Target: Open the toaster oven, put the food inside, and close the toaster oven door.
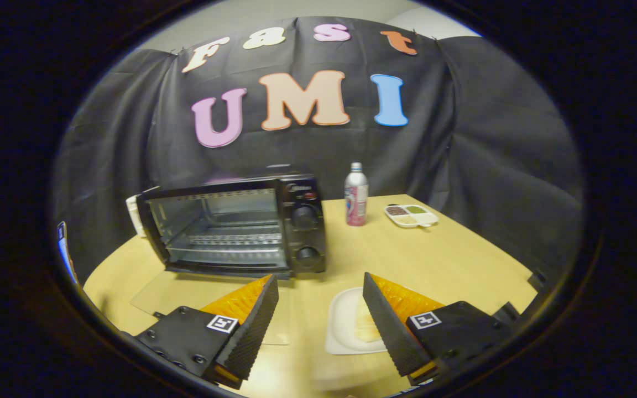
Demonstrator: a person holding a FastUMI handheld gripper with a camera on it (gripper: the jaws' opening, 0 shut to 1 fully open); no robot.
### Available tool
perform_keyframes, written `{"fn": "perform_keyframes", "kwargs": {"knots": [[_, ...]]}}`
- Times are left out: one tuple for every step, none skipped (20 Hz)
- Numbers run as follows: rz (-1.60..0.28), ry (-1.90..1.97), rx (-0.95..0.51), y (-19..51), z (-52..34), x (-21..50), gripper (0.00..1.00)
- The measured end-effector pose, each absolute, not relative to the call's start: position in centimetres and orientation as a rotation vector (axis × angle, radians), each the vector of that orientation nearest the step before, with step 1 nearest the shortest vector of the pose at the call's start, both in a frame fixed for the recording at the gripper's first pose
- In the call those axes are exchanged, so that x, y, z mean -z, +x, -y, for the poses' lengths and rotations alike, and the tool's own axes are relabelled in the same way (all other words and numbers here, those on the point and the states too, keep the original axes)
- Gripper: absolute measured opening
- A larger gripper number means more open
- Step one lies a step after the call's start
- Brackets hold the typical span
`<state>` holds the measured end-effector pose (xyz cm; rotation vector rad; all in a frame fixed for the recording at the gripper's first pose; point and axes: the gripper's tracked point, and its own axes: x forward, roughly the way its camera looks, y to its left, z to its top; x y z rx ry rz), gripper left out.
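Oven: the black toaster oven [235, 224] sits on the bench, beyond the left finger of the tongs. Its glass door [208, 296] is open and lies flat on the bench in front of it. You can see the wire rack [235, 239] inside. Two round knobs [304, 217] sit on its right side, one above the other.

Tongs: the tongs [318, 320] are wide open. The two fingers [255, 326] stand far apart, with bare bench between them. They hold nothing. The left finger is above the near edge of the open door. The right finger is over the right part of the plate and hides some of it. I cannot tell if it touches the plate or the food.

Plate: a white plate [340, 326] lies on the bench, just inside the right finger and near the front of the oven.

Food: a pale, flat piece of food [365, 326] lies on the plate, right beside the right finger. It is not in the oven.

Bottle: a bottle [356, 194] with a pink label stands upright, just to the right of the oven.

Dish: a small white dish [411, 215] with three parts sits to the right of the bottle, farther back on the bench.

Bench: the bench [434, 260] is light wood.
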<state>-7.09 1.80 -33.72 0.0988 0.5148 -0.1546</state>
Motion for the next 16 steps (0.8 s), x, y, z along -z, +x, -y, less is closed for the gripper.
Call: {"fn": "perform_keyframes", "kwargs": {"knots": [[-0.537,0.09,0.184,-7.3,-0.2,34.2,0.97],[-0.565,0.073,0.213,-7.6,1.2,35.0,0.97],[-0.591,0.057,0.232,-7.8,2.3,35.7,0.97],[-0.62,0.05,0.234,-8.1,2.8,36.6,0.97],[-0.652,0.058,0.225,-8.4,2.8,37.6,0.97],[-0.684,0.076,0.205,-8.9,2.4,38.5,0.97],[-0.711,0.093,0.186,-9.2,1.8,39.5,0.97],[-0.735,0.098,0.172,-9.4,1.3,40.5,0.97],[-0.755,0.093,0.163,-9.6,0.9,41.3,0.97],[-0.767,0.079,0.16,-9.7,0.6,41.9,0.97],[-0.774,0.06,0.163,-9.6,0.7,42.3,0.97],[-0.78,0.043,0.168,-9.5,0.8,42.7,0.97],[-0.786,0.032,0.168,-9.5,0.7,43.0,0.97],[-0.792,0.027,0.167,-9.5,0.7,43.2,0.97],[-0.799,0.025,0.166,-9.4,0.7,43.6,0.97],[-0.808,0.027,0.162,-9.3,0.7,44.1,0.97]]}}
